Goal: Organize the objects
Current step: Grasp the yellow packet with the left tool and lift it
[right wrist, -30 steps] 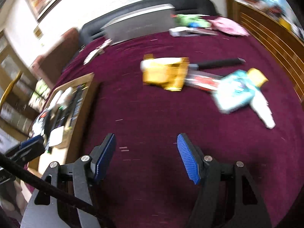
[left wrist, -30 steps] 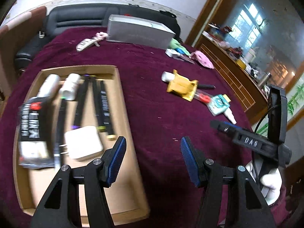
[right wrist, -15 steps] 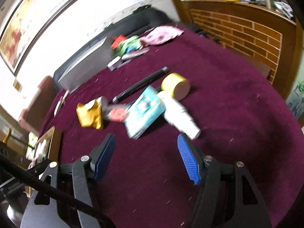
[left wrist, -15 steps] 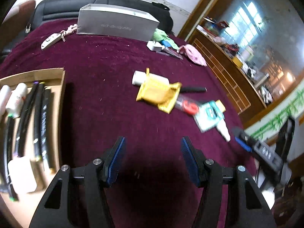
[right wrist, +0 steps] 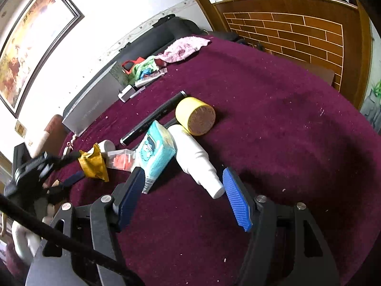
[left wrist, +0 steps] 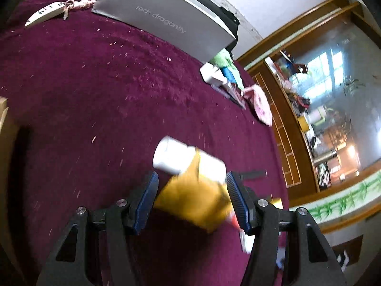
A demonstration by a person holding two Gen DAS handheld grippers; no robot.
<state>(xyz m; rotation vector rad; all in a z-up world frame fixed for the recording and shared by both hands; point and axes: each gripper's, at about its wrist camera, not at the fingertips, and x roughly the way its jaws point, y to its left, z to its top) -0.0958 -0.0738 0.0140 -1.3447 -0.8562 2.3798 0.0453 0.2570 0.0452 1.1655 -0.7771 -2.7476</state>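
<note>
Jaws of the left gripper [left wrist: 191, 199] are now set open around the yellow packet [left wrist: 195, 202] and the white bottle [left wrist: 183, 158] under it, not yet pressed on them; a second ago the cardboard tray was faced instead. The right gripper [right wrist: 183, 196], likewise open and empty, has been brought up to the white tube [right wrist: 195, 159] and the teal packet [right wrist: 154, 152], with the yellow roll [right wrist: 195, 115] and black pen [right wrist: 152, 119] just beyond. Farther off on the maroon-covered table [right wrist: 273, 119] lies the grey box [left wrist: 166, 21]. A fresh pickup is judged imminent.
</note>
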